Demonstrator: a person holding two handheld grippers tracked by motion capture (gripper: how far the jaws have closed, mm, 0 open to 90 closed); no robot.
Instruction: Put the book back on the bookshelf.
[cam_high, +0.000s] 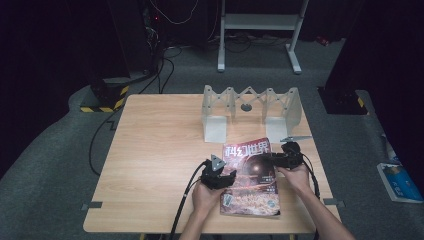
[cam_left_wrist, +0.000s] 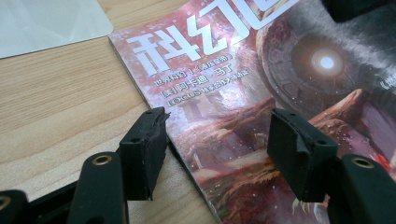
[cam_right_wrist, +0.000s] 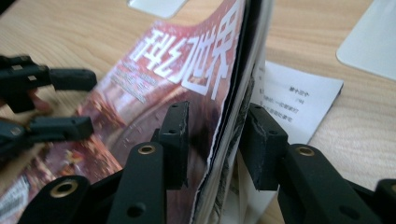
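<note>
We see a magazine (cam_high: 252, 175) lying on the near right part of the wooden table (cam_high: 160, 150), just in front of a white folding rack (cam_high: 250, 107). Its long axis runs from the person toward the rack, and the title end points away from the person. The left gripper (cam_high: 218, 175) hovers at the spine edge; its jaws stand apart, one pad over the bare wood and one over the cover, clamping nothing. The right gripper (cam_right_wrist: 212, 144) is at the opposite long edge, where the cover and some pages are lifted between its pads (cam_right_wrist: 175, 135). These jaws are partly closed, but whether the pads already press on the paper we cannot tell. Under the lifted pages a white printed sheet (cam_right_wrist: 299, 100) shows, partly hidden. The small text on the cover is hard to read.
</note>
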